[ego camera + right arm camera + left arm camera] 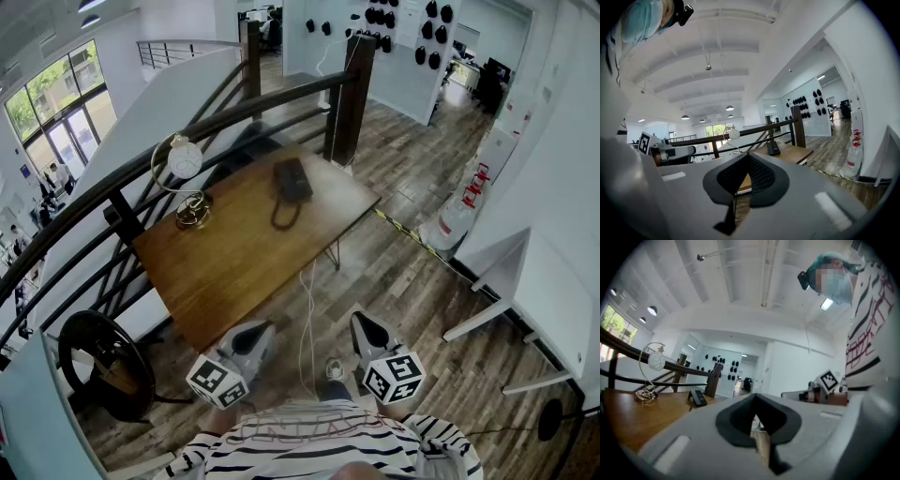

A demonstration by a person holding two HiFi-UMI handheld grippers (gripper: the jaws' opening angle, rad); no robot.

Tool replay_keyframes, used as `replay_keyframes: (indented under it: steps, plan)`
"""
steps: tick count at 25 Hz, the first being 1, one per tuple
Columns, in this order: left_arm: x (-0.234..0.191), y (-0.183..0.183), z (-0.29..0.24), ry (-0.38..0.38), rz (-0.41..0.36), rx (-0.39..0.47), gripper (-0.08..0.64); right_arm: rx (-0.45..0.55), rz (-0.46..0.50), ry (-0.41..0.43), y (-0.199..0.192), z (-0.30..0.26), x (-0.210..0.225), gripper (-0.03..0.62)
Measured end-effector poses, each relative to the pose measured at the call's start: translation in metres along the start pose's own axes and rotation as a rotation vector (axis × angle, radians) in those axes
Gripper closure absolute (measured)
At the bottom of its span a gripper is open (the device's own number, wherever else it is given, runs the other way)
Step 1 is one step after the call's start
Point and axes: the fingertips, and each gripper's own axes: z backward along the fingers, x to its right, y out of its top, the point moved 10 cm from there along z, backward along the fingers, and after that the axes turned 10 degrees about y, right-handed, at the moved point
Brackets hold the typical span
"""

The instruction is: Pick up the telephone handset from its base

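Observation:
The black telephone (292,179) lies on the far part of the wooden table (234,272), handset on its base, with its cord looped toward me. It shows small in the left gripper view (697,397) and in the right gripper view (773,147). Both grippers hover close to my body, short of the table's near edge and well away from the telephone. My left gripper (262,330) (757,417) has its jaws closed together on nothing. My right gripper (362,320) (746,164) is shut and empty too.
A wire ornament with a round white ball (185,159) stands at the table's left edge. A dark railing (187,141) runs behind the table. A white cable (307,309) hangs off the near edge to the floor. A white desk (548,300) stands at right, a black wheel-shaped object (103,361) at lower left.

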Motion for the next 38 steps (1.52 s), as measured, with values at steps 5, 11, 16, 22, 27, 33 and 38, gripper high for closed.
replay_keyframes:
  steps: [5,11,16,22,27,33,38]
  plan:
    - [-0.004,-0.007,-0.009,-0.051,0.023,0.01,0.557,0.022,-0.035,0.029,-0.008,-0.008,0.005,0.591]
    - [-0.019,-0.017,-0.033,-0.014,0.017,0.023,0.554,0.017,-0.034,0.014,-0.011,-0.031,0.022,0.458]
    - [-0.03,-0.021,-0.069,0.022,0.006,0.024,0.396,0.032,-0.039,0.013,-0.006,-0.05,0.058,0.4]
    - [-0.04,-0.015,-0.131,0.072,-0.007,0.032,0.369,0.018,-0.02,0.045,0.013,-0.076,0.116,0.319]
    - [-0.046,-0.014,-0.188,0.126,-0.012,0.042,0.339,0.002,-0.025,0.088,0.027,-0.1,0.173,0.305]
    - [-0.044,-0.018,-0.257,0.199,-0.02,0.061,0.33,-0.026,-0.016,0.159,0.043,-0.121,0.247,0.298]
    - [-0.045,-0.027,-0.292,0.256,-0.015,0.066,0.33,-0.05,0.018,0.218,0.052,-0.138,0.289,0.298]
